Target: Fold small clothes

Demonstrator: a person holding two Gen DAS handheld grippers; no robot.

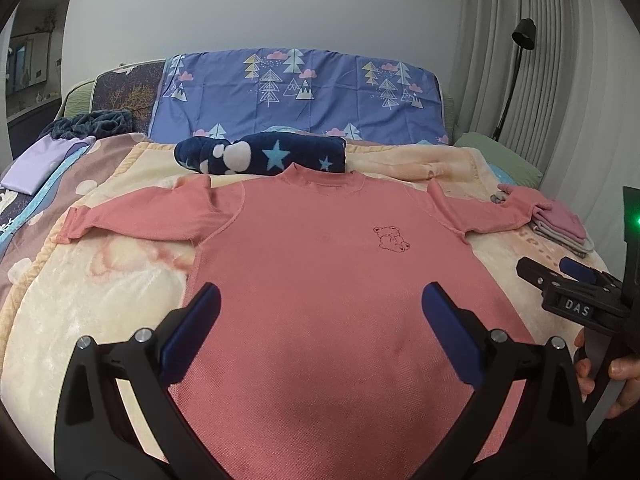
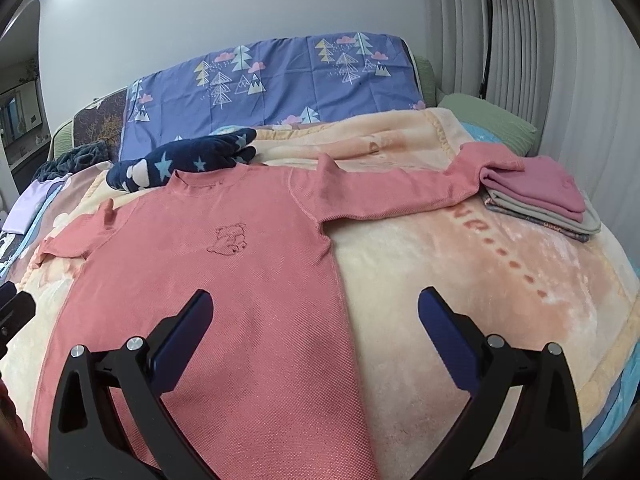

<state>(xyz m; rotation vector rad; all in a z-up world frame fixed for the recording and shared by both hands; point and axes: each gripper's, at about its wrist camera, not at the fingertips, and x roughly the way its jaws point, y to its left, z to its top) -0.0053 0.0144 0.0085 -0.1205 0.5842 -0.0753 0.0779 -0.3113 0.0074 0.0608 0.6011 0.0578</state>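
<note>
A small pink long-sleeved shirt [image 1: 320, 264] with a bear outline on the chest lies flat, front up, on a cream blanket [image 1: 100, 280], both sleeves spread out sideways. My left gripper [image 1: 320, 300] hovers open over the shirt's lower body with nothing between its fingers. In the right wrist view the same shirt [image 2: 224, 264] fills the left half. My right gripper [image 2: 314, 304] is open and empty above the shirt's right side seam. The right gripper also shows at the right edge of the left wrist view, held by a hand [image 1: 616, 376].
A stack of folded clothes [image 2: 548, 196] sits at the right, touching the shirt's right cuff. A navy star-print fleece [image 1: 260, 156] lies just beyond the collar. A purple tree-print pillow [image 1: 296, 92] stands behind. A lamp [image 1: 520, 36] and curtains are at the right.
</note>
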